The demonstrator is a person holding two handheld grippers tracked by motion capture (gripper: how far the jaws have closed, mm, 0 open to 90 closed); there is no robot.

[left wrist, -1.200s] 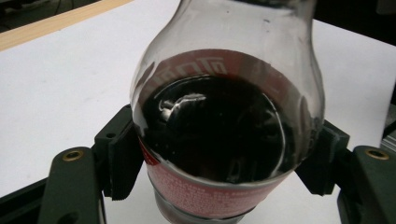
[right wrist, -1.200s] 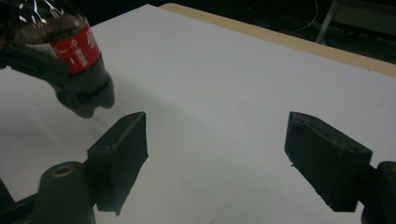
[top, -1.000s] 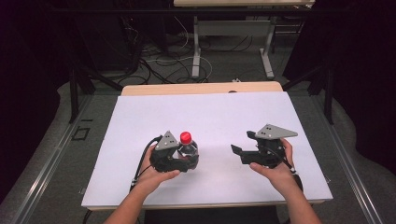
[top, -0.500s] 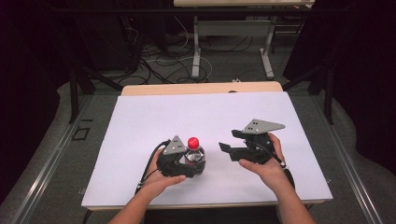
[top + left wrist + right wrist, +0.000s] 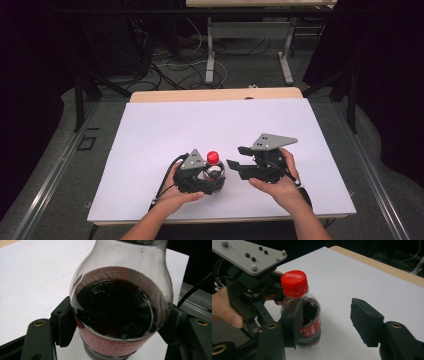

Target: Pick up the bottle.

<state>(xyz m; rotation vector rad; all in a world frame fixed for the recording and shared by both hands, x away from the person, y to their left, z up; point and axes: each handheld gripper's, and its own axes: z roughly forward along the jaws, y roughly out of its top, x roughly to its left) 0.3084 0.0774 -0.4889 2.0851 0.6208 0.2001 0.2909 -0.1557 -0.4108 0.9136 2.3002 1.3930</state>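
Red-capped cola bottle (image 5: 214,169) stands upright near the white surface's (image 5: 150,130) front edge, clamped steady by the left hand-held gripper (image 5: 202,182); right hand-held gripper (image 5: 235,163), jaws narrowing on nothing, approaches the cap (image 5: 294,283).

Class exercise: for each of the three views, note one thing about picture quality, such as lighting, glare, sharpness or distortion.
High view: the white table is evenly lit, its surroundings dark. Left gripper view: the bottle sits so close that it looks bulged and slightly soft, with pale reflections on the plastic. Right gripper view: the red cap is fairly sharp, while the near black jaws blur.
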